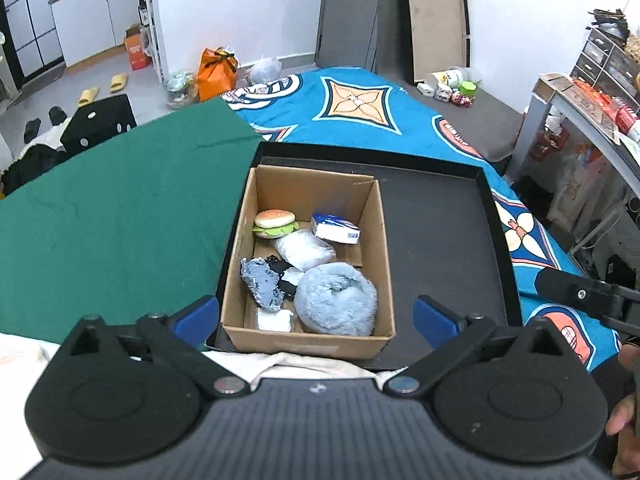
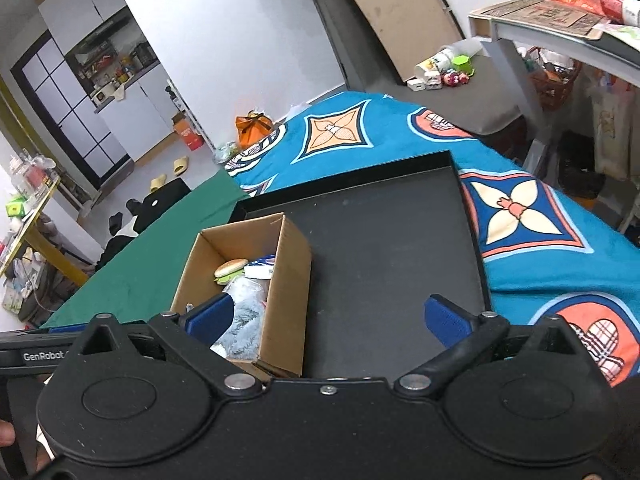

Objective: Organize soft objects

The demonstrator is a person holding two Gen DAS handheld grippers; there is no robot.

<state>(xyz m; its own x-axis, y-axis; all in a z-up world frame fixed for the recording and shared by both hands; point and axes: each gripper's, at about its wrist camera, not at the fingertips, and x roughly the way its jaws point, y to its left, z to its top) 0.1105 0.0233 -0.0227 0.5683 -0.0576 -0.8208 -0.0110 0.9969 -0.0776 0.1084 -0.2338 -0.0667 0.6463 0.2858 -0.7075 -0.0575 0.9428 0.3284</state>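
While both jaws stand spread wide with nothing between them, my left hand-held gripper [image 1: 316, 318] hangs over the near end of the cardboard box [image 1: 378, 240], and my right hand-held gripper [image 2: 328, 318] sits above the bare floor of the black tray [image 2: 392, 248]. Box stands in the left part of that tray, touching its near-left corner area; tray lies on a bed with a blue patterned blanket [image 1: 360, 112] and a green cloth [image 1: 120, 216] to the left. Soft items are all inside the box: toy burger [image 1: 274, 223] at the far left, blue-and-white tissue pack [image 1: 335, 229] at the far right, clear bag of white stuff [image 1: 304, 249] between and just in front, grey fluffy ring [image 1: 335, 298] at the near right, grey crumpled piece [image 1: 261, 283] near left with a black-and-white item [image 1: 288, 278] beside it, small white piece [image 1: 274, 319] against the near wall. From the right wrist view, the box's wall hides most contents; burger, tissue pack and grey fluff show. Right part of tray holds nothing.
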